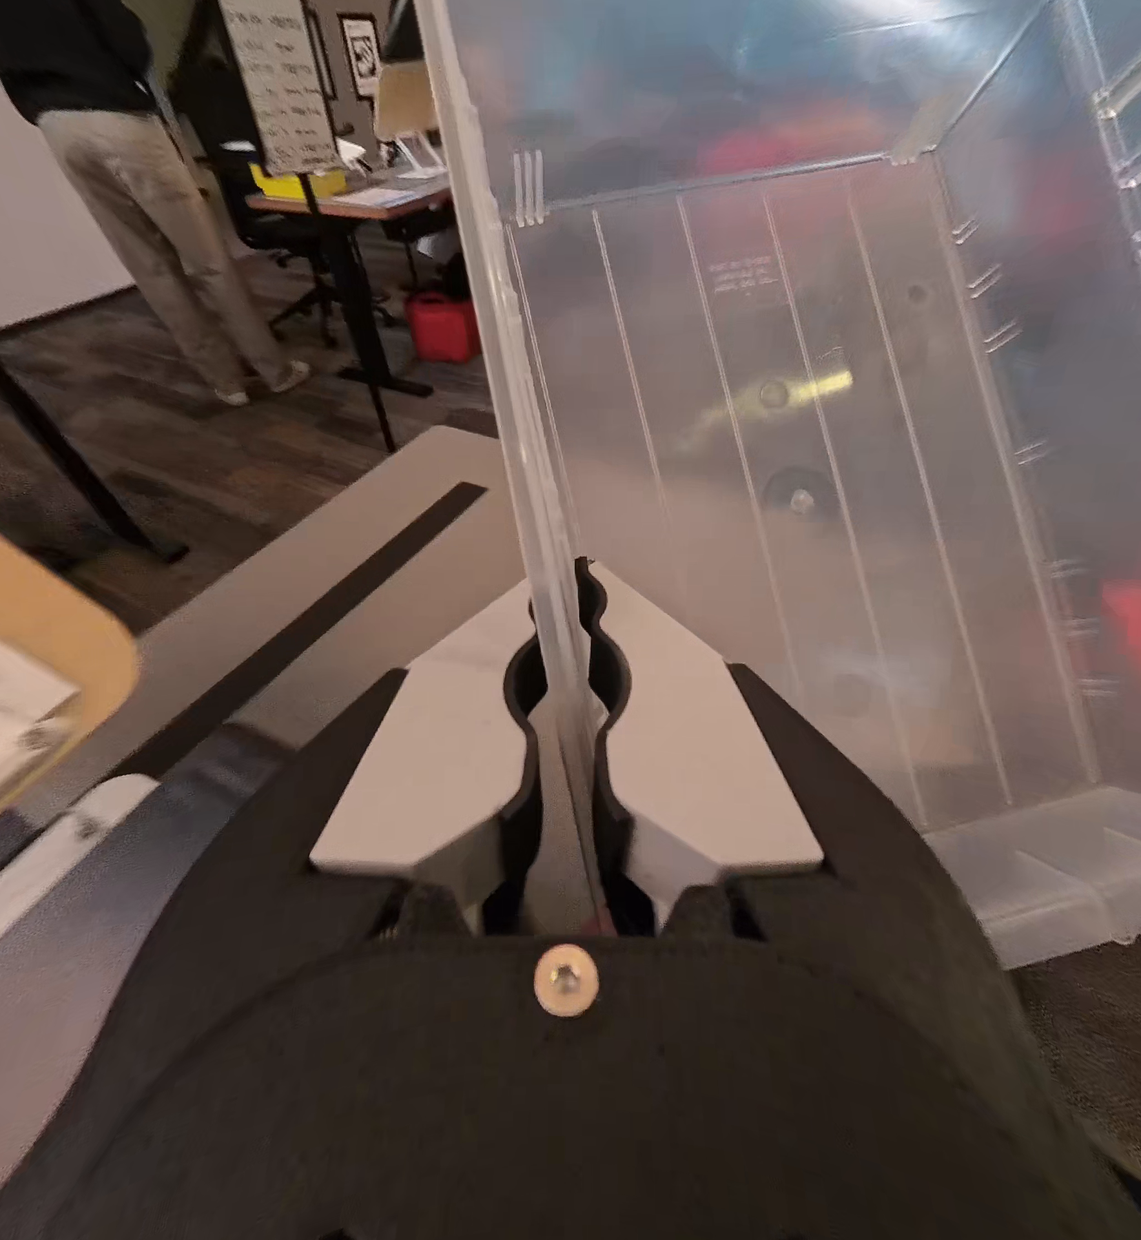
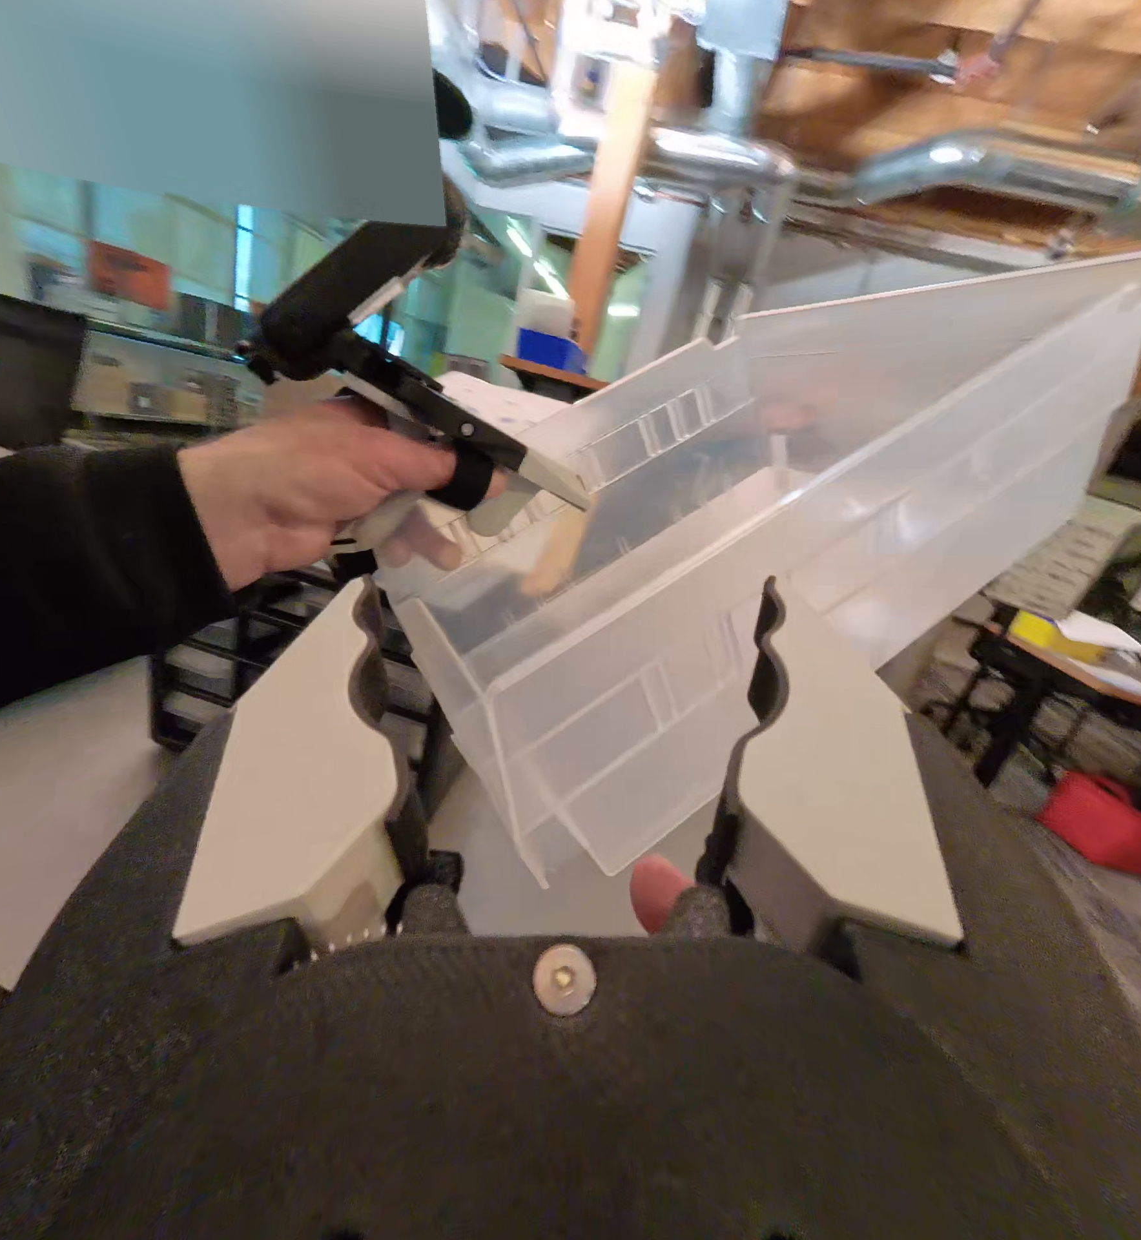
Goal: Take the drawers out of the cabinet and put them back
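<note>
Overhead, left claw (image 1: 564, 644) pinches the clear drawer (image 2: 722, 537) wall; right claw (image 2: 567, 664) gapes beneath, black cabinet (image 2: 232, 671) behind.

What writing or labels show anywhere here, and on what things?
Handwritten white board, left wrist view: blurred, not readable.
Moulded lettering on the clear drawer, on its base: too small to read.
Orange sign, right wrist view: blurred.
No brand or number reads clearly anywhere.

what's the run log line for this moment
left gripper: shut on clear drawer wall | right gripper: open, at drawer's lower end | drawer: tilted, held off the table
</note>
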A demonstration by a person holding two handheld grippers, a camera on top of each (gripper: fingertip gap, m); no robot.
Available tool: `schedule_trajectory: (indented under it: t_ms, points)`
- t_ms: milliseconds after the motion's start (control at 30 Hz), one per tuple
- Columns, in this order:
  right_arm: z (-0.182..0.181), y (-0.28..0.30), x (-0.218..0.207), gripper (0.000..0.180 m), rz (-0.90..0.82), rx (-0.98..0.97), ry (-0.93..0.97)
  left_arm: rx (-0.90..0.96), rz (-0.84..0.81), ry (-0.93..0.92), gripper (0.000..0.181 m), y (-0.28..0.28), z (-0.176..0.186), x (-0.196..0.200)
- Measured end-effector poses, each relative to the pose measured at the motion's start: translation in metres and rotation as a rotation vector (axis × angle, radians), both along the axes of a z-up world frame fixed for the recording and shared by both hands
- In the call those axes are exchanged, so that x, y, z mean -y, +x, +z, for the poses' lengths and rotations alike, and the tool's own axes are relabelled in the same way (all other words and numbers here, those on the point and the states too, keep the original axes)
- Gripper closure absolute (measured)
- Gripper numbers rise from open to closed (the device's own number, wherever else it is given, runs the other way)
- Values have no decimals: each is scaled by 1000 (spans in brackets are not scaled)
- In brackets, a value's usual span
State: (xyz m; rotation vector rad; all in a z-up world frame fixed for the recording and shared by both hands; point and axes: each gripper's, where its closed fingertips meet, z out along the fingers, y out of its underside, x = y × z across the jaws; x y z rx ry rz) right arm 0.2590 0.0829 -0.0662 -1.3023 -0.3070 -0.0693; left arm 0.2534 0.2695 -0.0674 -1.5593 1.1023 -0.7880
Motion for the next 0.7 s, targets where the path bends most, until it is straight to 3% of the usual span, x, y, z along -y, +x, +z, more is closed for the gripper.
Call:
schedule_trajectory:
  t_ms: [200, 433, 700]
  points:
    - [-32, 94, -8, 72, -180, -149, -66, -43, -68, -173, 166, 93, -71, 17]
    - [-112, 171, -44, 75, -253, -281, -271, -90, -70, -421, 143, 140, -164, 15]
    - [-177, 229, -103, 78, -224, -386, -450, -56, -35, -629, 104, 155, -207, 8]
